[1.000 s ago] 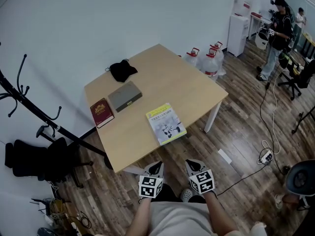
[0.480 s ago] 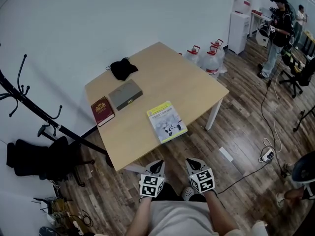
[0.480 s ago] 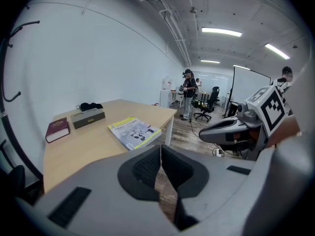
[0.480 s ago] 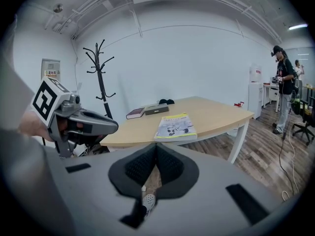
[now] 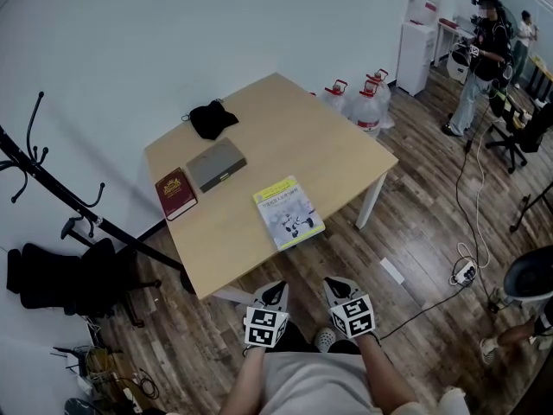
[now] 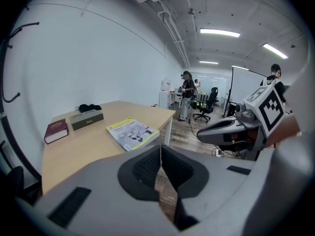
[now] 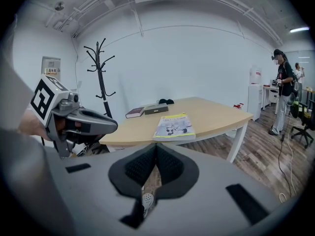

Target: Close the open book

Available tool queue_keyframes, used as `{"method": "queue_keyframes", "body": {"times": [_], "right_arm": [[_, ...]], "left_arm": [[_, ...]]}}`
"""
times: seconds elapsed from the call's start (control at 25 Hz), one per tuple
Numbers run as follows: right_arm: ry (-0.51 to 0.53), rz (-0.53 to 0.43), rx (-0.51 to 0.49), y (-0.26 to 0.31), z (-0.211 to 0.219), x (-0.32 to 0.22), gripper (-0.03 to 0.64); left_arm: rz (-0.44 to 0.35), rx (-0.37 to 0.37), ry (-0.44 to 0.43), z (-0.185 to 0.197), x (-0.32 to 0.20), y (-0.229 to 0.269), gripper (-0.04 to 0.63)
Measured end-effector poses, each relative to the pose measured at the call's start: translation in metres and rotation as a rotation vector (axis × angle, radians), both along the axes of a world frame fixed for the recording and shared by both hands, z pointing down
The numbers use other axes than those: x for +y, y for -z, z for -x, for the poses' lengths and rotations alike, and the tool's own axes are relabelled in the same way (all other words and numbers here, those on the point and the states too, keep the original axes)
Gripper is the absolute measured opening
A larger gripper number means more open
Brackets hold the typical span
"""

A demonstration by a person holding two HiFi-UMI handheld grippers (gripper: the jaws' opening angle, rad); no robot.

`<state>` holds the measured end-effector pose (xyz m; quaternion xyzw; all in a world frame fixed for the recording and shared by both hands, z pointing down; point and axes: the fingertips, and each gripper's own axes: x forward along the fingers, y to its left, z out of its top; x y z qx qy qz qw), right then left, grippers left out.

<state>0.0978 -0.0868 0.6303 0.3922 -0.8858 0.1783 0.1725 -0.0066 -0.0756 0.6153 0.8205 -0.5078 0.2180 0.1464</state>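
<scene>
A thin book with a yellow and white cover (image 5: 289,212) lies closed and flat near the front edge of the wooden table (image 5: 294,145). It also shows in the left gripper view (image 6: 132,132) and in the right gripper view (image 7: 174,126). My left gripper (image 5: 277,290) and right gripper (image 5: 336,284) hang side by side close to my body, short of the table edge and clear of the book. The left gripper (image 6: 161,154) is shut with nothing between its jaws, and so is the right gripper (image 7: 156,154).
A dark red book (image 5: 175,194), a grey box (image 5: 216,164) and a black cloth (image 5: 213,119) lie at the table's far left. A coat rack (image 5: 52,188) stands to the left, water jugs (image 5: 367,106) behind the table. People stand far right; cables (image 5: 462,271) cross the floor.
Both grippers and the book keep still. The head view has slid slightly, and the people at the right edge have shifted.
</scene>
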Motion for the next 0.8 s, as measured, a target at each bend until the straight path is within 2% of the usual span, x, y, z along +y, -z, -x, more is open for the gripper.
{"method": "queue_keyframes", "body": {"times": [0.8], "right_arm": [[0.026,-0.019,0.013,-0.0001,-0.0006,0.0017,0.008]], "left_arm": [[-0.005,0.016,0.021,0.0027,-0.0007,-0.0001,0.023]]}}
